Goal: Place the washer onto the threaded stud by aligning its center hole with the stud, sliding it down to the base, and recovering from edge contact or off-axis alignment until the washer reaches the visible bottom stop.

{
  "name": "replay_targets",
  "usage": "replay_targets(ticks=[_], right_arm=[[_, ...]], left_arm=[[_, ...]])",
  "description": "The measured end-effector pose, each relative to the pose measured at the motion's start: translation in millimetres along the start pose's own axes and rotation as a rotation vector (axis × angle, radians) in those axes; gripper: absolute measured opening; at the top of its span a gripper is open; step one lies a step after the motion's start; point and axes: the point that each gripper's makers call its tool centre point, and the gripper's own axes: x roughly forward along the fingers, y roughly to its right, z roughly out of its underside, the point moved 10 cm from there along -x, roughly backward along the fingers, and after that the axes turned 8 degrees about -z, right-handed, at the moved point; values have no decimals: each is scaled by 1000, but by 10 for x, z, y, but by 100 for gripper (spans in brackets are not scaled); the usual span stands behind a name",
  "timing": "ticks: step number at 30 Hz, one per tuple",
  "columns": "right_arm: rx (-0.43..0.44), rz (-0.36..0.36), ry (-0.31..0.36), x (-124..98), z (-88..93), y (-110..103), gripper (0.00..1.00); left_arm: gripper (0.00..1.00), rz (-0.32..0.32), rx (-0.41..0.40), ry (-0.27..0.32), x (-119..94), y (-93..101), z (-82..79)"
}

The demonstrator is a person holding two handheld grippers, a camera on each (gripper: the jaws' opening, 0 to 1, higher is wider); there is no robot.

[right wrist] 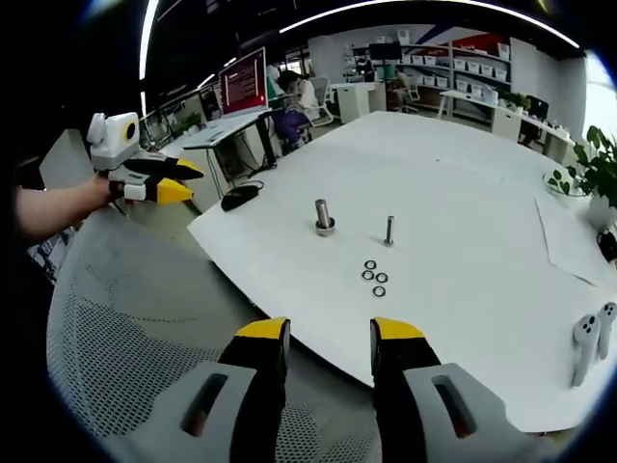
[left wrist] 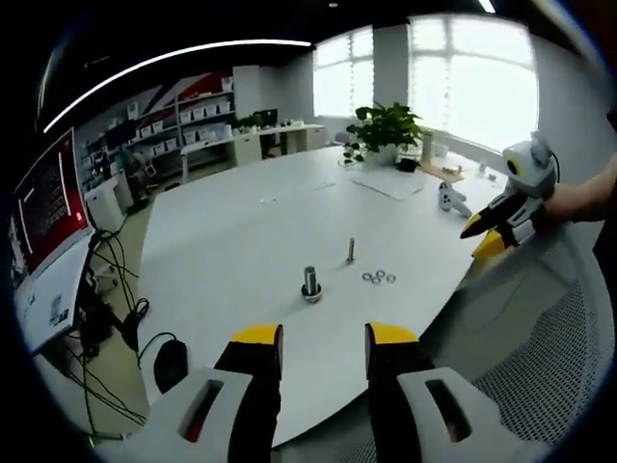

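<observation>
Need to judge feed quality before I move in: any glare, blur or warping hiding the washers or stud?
Left gripper view: bright windows blown out, white table evenly lit, small metal washers tiny but distinct. Right gripper view: thin threaded metal stud sharp, with no glare on it; fisheye bends the table edge in both.

Both views look across the white table (left wrist: 241,231) from opposite sides (well back), sharing the stud (left wrist: 350,250).

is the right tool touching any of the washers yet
Apart. In the right gripper view, the right tool hangs open off the table's near edge, with bare white tabletop between its tips and the washers lying beside the thin stud.
</observation>
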Motion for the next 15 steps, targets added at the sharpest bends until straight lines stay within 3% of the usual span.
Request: replay_targets(ticks=[7, 15], right_arm=[[-9, 2, -15, 8, 7, -9, 36], [-5, 9, -33, 15, 22, -9, 36]], left_arm=[[31, 32, 24, -19, 18, 54, 17], [30, 44, -11, 18, -8, 39, -4]])
